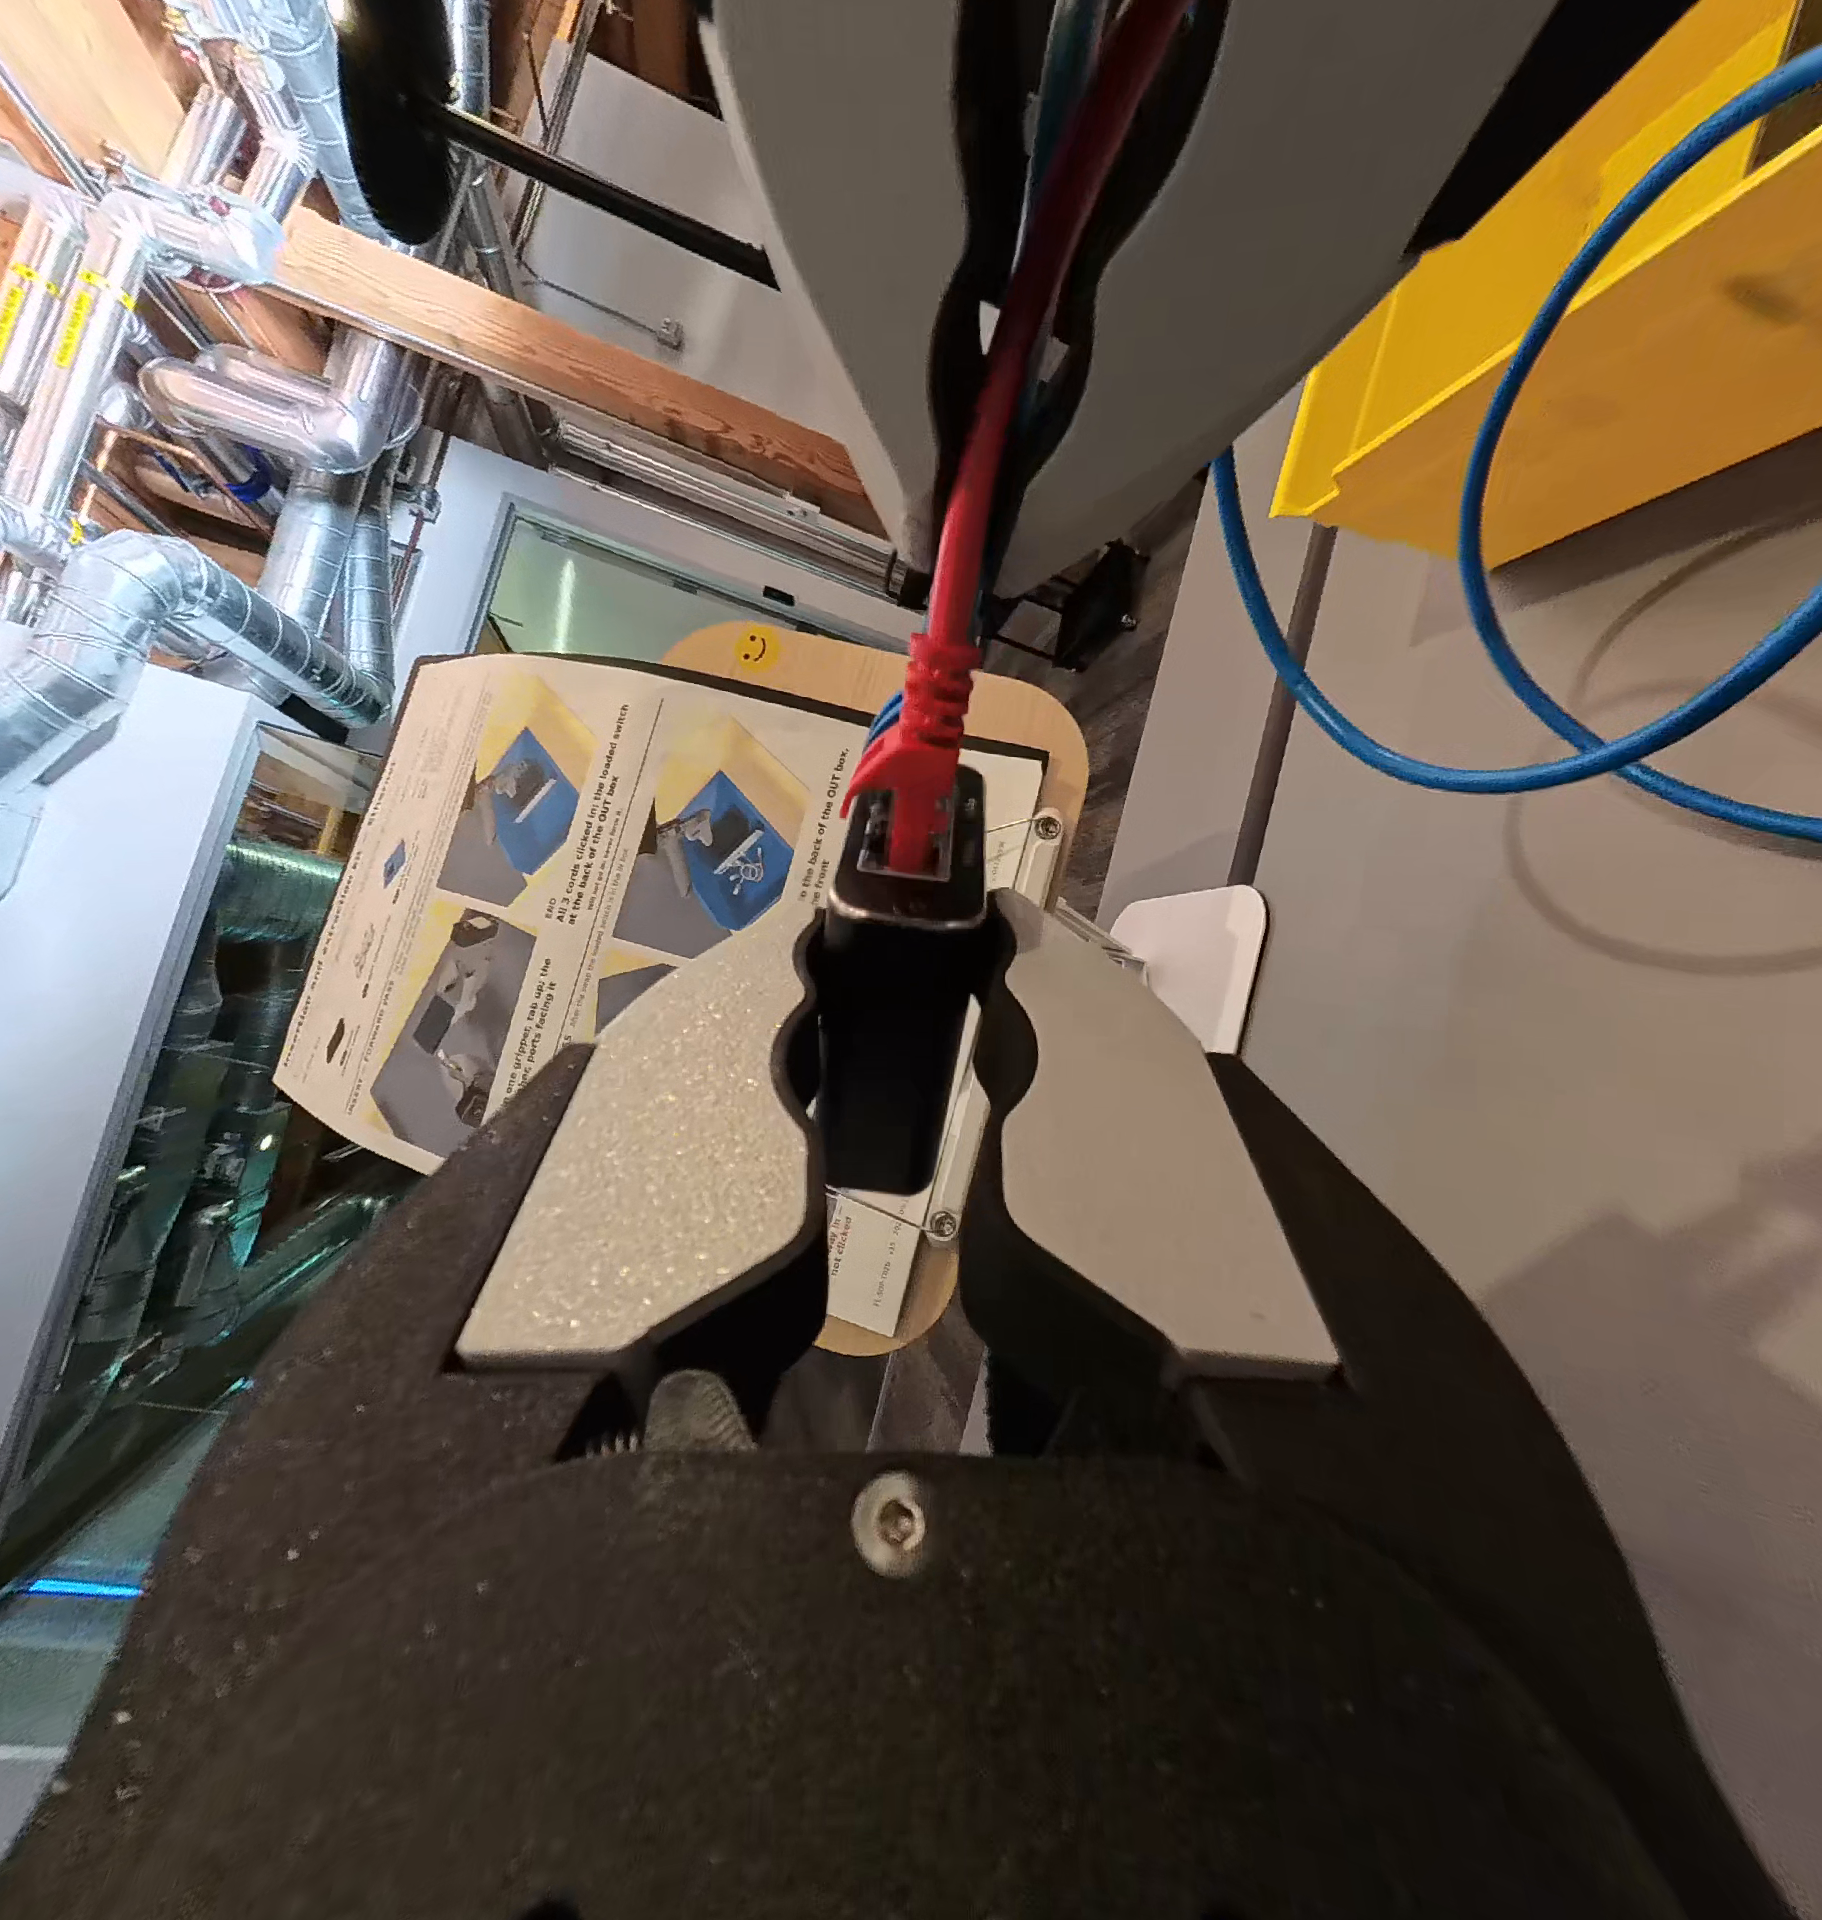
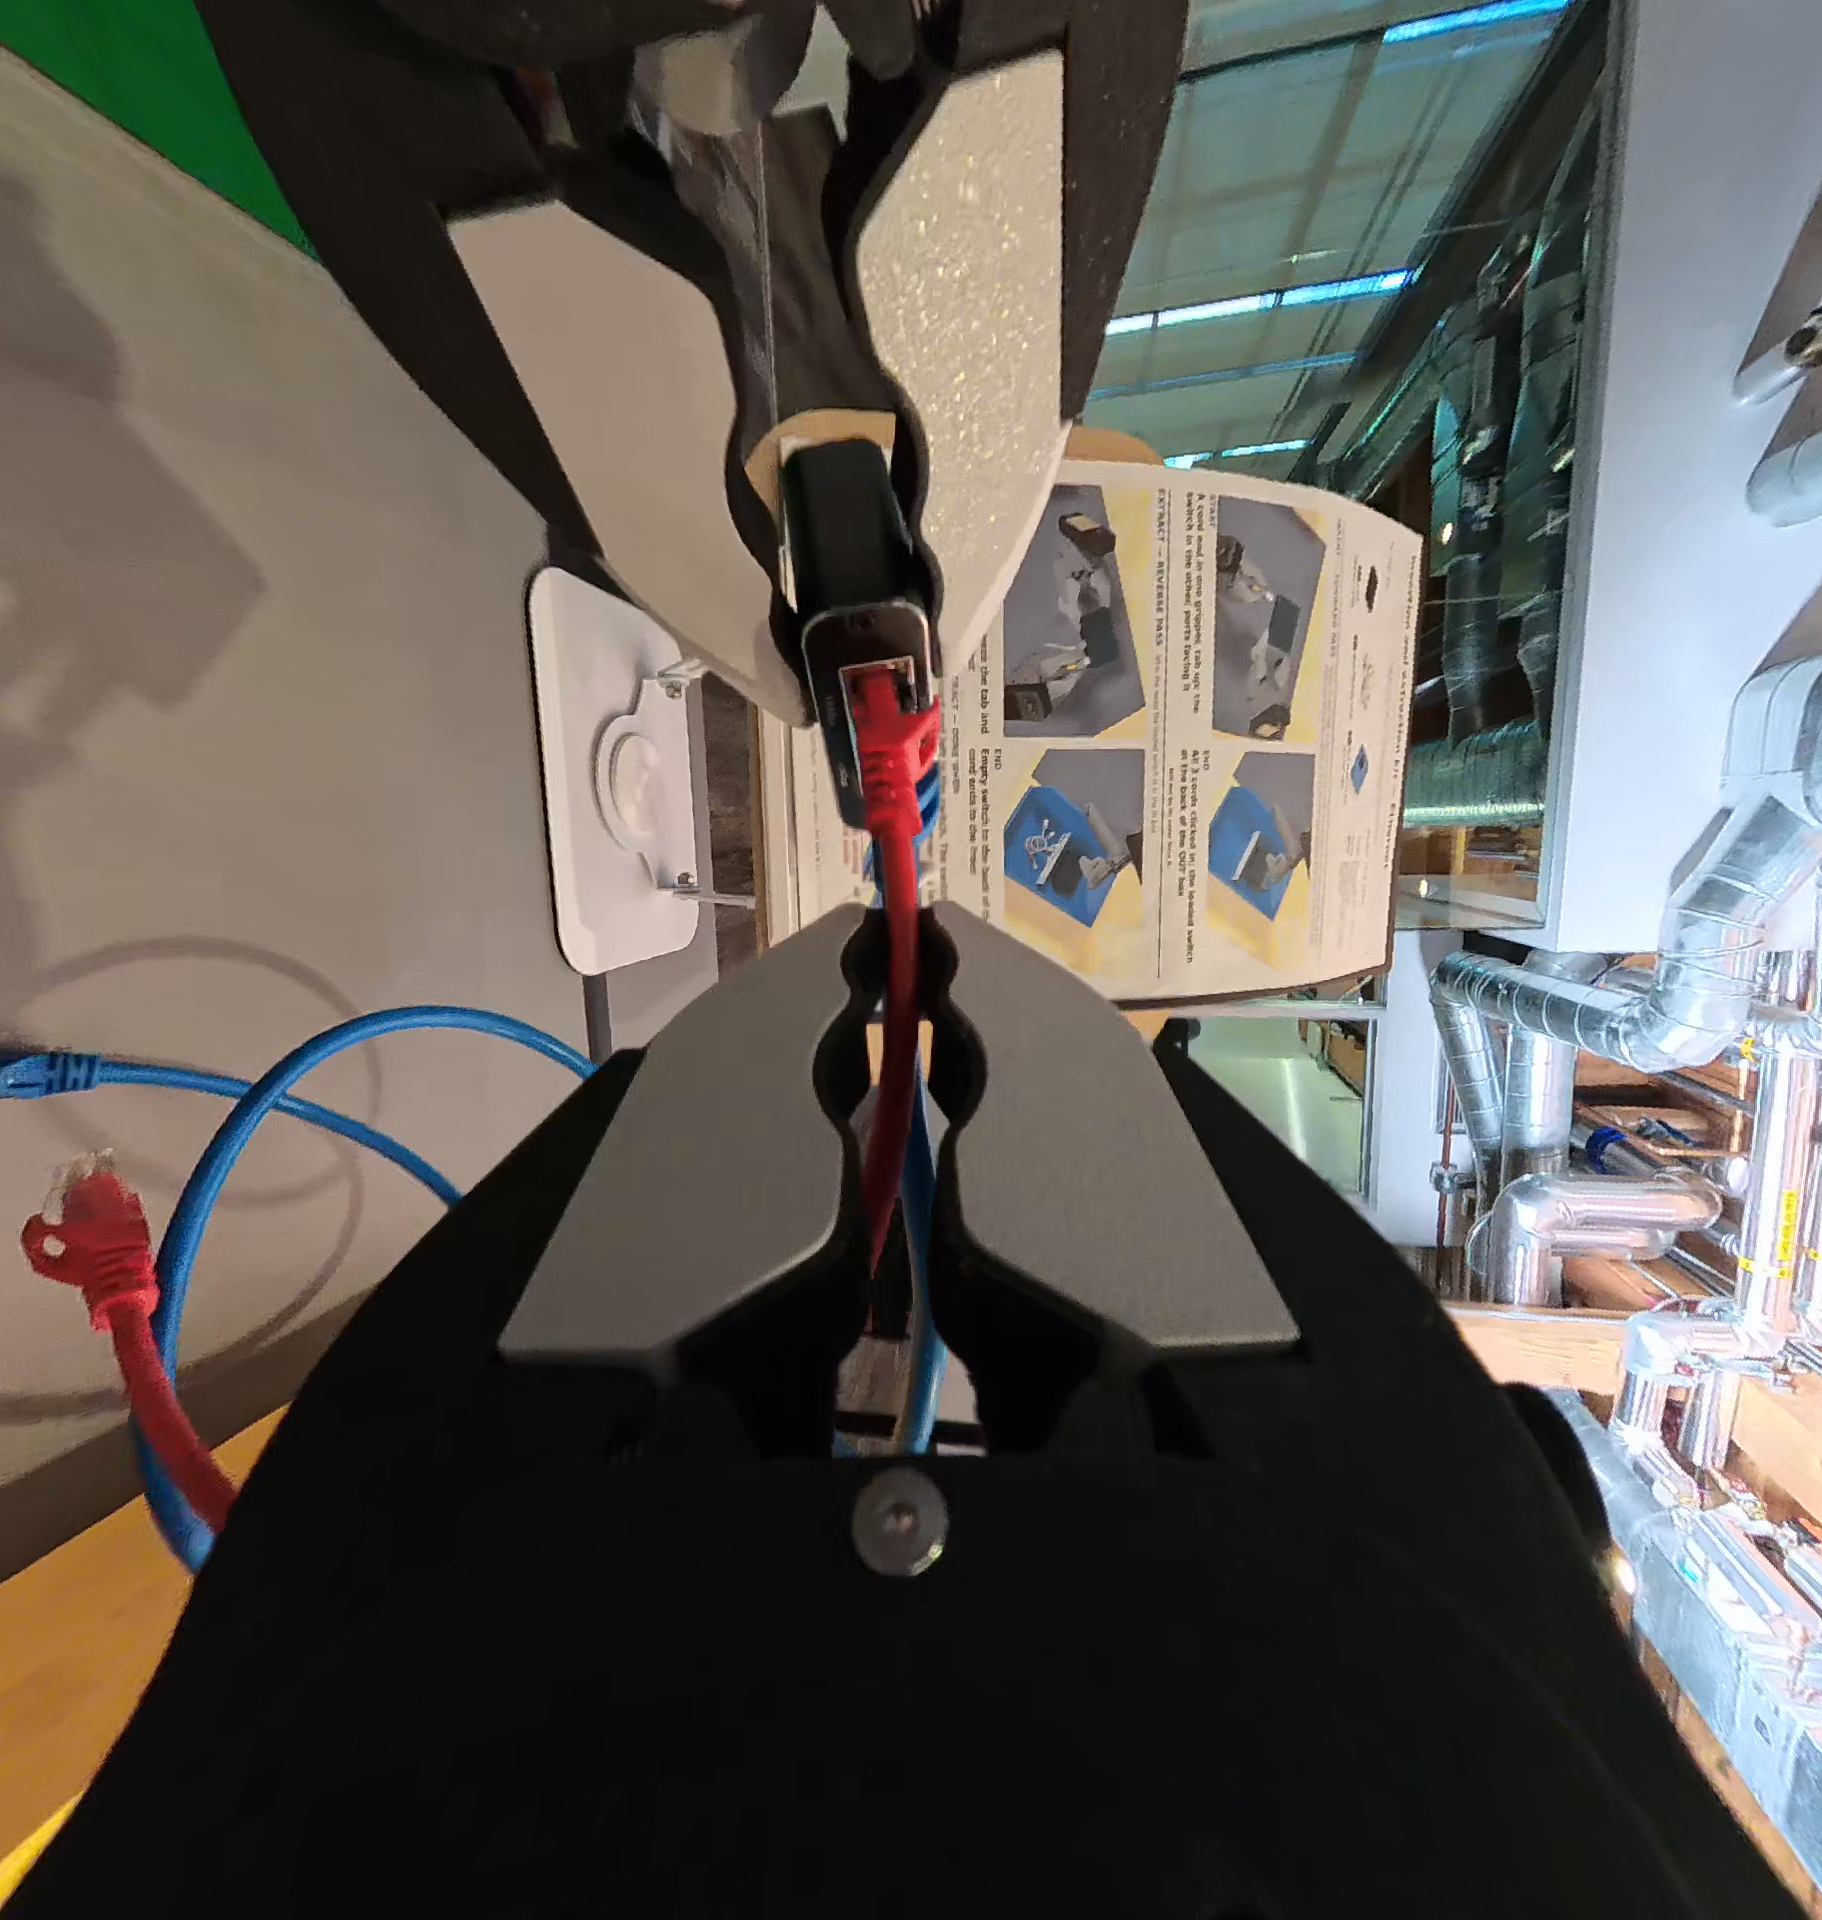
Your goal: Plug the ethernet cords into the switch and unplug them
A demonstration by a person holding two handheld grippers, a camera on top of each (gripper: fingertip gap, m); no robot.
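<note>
I hold the black switch (image 1: pixel 902 1029) in my left tool (image 1: pixel 902 914), clamped between its two fingers, which press on the switch's flat sides; I grip it that way so the port face stays free and points away from me, toward twelve o'clock in the left wrist view. A red ethernet cord (image 1: pixel 964 582) is seated in a port there, its plug (image 1: pixel 912 769) at about twelve o'clock of the switch's end, and a bit of blue shows just behind it, so I judge a blue cord is plugged in beside it. My right tool (image 2: pixel 896 925) faces the switch from the opposite side and is narrowed around the red cord's cable, a little back from the plug; the fingertips (image 2: pixel 974 945) sit close on either side of it, and I take it as gripped, though the cable may slide. I judge this hold lets me pull or push along the port's line while the other tool braces the switch. In the right wrist view, loose blue cord (image 2: pixel 294 1081) loops over the grey counter (image 2: pixel 211 727) at nine o'clock, and the red cord's free plug (image 2: pixel 91 1226) lies at about eight o'clock. An instruction sheet (image 2: pixel 1198 727) stands behind the switch at two o'clock, and a yellow bin (image 1: pixel 1572 343) shows at one o'clock in the left wrist view.
</note>
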